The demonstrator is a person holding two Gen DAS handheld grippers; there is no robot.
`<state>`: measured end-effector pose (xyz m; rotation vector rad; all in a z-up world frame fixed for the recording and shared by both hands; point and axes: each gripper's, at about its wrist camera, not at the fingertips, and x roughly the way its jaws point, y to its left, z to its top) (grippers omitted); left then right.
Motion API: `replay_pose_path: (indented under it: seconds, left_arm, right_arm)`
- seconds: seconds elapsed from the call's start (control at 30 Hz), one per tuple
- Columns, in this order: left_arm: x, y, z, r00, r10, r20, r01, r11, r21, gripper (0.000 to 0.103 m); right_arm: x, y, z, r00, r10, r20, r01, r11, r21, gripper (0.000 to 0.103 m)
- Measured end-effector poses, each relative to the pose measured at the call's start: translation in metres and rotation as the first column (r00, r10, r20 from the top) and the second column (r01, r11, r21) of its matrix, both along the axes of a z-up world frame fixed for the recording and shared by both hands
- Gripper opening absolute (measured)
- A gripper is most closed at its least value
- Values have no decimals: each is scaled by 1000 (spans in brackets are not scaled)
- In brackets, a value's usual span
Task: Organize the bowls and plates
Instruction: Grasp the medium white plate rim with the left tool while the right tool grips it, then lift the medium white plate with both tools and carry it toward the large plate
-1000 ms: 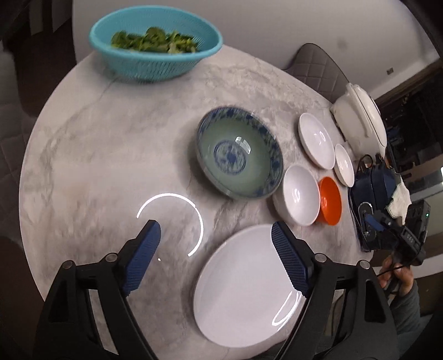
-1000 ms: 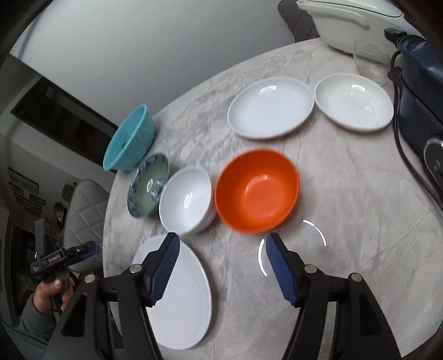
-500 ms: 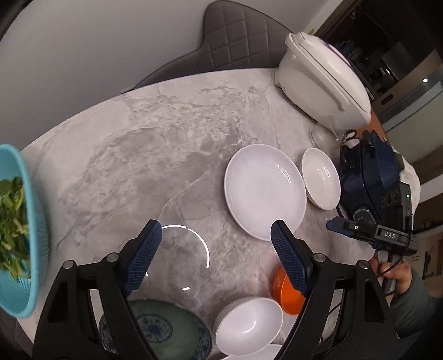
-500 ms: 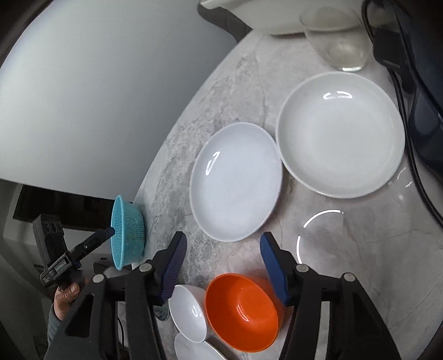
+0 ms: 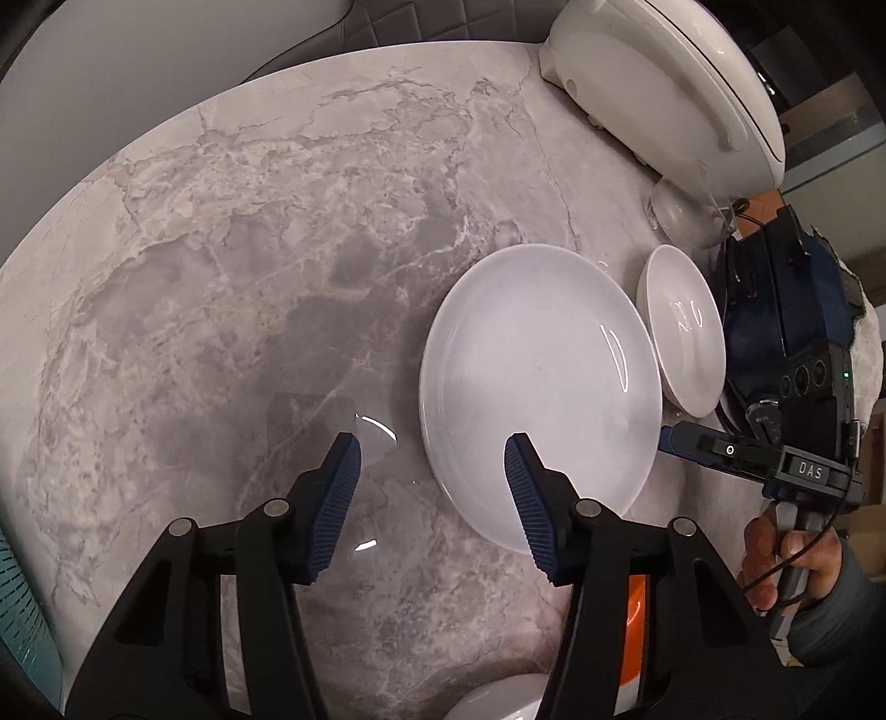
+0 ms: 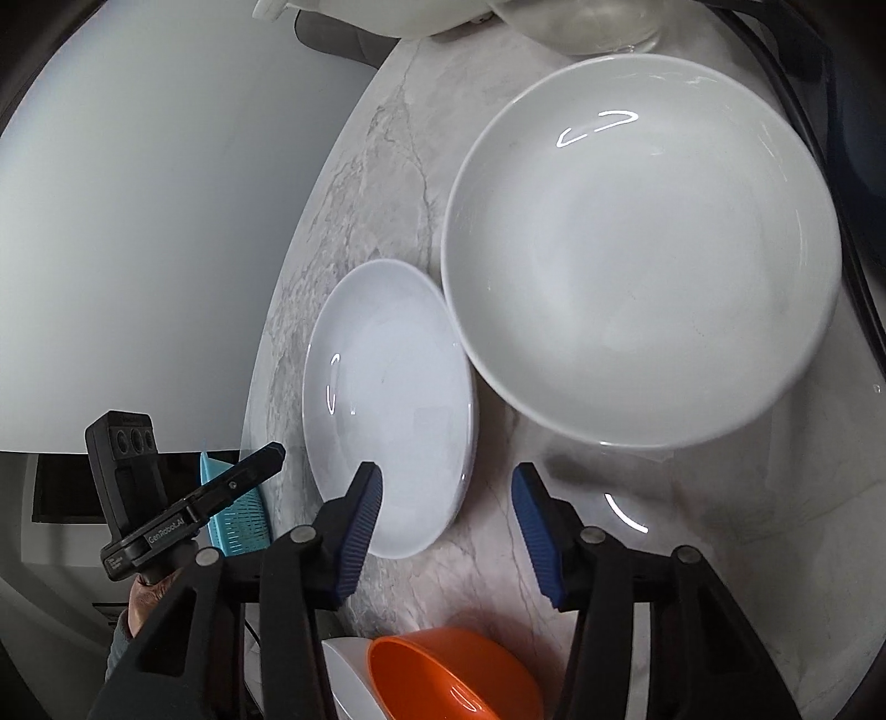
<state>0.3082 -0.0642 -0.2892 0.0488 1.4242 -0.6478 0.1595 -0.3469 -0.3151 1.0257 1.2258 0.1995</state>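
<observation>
A flat white plate (image 5: 540,382) lies on the marble table (image 5: 249,288), with a deeper white dish (image 5: 684,327) just right of it. My left gripper (image 5: 432,459) is open and empty, hovering at the plate's near left edge. In the right wrist view the same plate (image 6: 387,404) lies left of the deep dish (image 6: 642,249). My right gripper (image 6: 446,484) is open and empty, over the plate's near right edge. An orange bowl (image 6: 454,675) and a white bowl (image 6: 346,681) sit below it.
A white rice cooker (image 5: 670,94) and a glass (image 5: 681,213) stand at the table's far right. A dark blue appliance (image 5: 786,315) with cables sits beside the deep dish. A teal basket (image 6: 232,515) is at the far left. A grey chair (image 5: 354,25) stands behind the table.
Both grippers have moved forward over the table toward the two white dishes, which now look larger. The bowls have dropped to the bottom edges of both views. Both grippers stay open.
</observation>
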Motion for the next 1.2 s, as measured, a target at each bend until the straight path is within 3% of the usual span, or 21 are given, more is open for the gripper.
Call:
replay_pose_path:
  seconds: [0.13, 0.23, 0.4, 0.47, 0.73, 1.1, 1.2]
  left_arm:
    - [4, -3, -6, 1000, -7, -14, 7, 1000, -7, 48]
    - [7, -5, -11, 1000, -13, -28, 13, 1000, -14, 37]
    - [9, -13, -14, 999, -37, -31, 36, 999, -8, 30]
    - [9, -15, -16, 998, -45, -39, 45, 999, -12, 23]
    - [11, -19, -22, 997, -45, -55, 44, 999, -11, 20]
    - [12, -26, -32, 996, -48, -74, 48, 999, 0, 20]
    - [12, -27, -34, 997, -40, -59, 42, 999, 28, 10]
  right_arm:
    - [5, 2, -2, 1000, -10, 6, 10, 1000, -4, 50]
    - [9, 2, -5, 1000, -23, 7, 23, 1000, -3, 48]
    - [17, 4, -6, 999, -37, 3, 37, 999, -13, 43]
    - [20, 5, -7, 999, -38, 1, 38, 999, -17, 41]
    - [28, 3, -13, 998, -58, -31, 57, 998, -28, 26]
    - [31, 5, -18, 996, -82, -42, 81, 996, -36, 24]
    - [33, 6, -18, 996, -76, -39, 73, 995, -64, 15]
